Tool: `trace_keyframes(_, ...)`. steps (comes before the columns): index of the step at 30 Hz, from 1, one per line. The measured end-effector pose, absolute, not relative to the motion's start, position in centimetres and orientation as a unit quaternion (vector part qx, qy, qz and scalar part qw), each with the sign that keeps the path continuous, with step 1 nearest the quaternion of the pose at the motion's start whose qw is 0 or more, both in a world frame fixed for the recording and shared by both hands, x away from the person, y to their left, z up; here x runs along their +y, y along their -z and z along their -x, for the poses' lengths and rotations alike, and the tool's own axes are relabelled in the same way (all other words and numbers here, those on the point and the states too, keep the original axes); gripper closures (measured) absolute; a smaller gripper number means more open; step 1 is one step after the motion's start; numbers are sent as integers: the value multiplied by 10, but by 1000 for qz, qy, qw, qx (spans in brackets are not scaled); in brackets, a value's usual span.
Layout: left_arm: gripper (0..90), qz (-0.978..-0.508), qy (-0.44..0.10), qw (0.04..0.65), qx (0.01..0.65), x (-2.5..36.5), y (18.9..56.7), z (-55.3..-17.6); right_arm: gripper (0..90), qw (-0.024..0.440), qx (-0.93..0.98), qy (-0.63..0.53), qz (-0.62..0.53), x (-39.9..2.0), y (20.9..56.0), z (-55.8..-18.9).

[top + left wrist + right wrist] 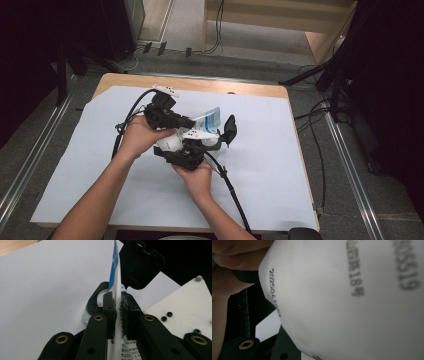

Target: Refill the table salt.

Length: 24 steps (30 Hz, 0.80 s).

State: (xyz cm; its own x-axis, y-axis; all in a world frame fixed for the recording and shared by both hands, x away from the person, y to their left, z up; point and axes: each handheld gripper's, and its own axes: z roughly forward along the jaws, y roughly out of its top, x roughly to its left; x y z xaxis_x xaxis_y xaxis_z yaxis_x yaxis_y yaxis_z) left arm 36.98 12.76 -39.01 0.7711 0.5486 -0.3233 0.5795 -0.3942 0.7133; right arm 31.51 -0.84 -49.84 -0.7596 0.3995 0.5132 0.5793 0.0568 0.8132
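Observation:
A white pouch with a blue printed end [210, 120] is held up over the table between both grippers. My left gripper [192, 122] is shut on its flat sealed edge; in the left gripper view the pads [110, 312] pinch the thin white-and-blue sheet [115, 270]. My right gripper [217, 135] comes in from below with its jaws on either side of the pouch's fuller white body [349, 302], which bears a printed date and sits right against the camera. One ribbed pad [244, 312] shows at the left; the other is hidden. The grip looks closed on the pouch.
A large white paper sheet [275, 165] covers the wooden table [200, 84]. Cables trail from both grippers across the sheet [232, 192]. Dark stands [340, 85] and floor cables lie beyond the right edge. The right gripper's white top plate [190, 307] is close to the left gripper.

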Motion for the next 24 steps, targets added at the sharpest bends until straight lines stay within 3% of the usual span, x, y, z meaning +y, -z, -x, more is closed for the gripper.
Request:
trace_keyframes(19,842,-832,18,433,347,128,391,-371,607,70,-738,587,327,-6,496,-316)
trace_keyframes(24,842,-831,17,435,346,127,390,-370,633,73,-735,588,330,-7,495,-317)
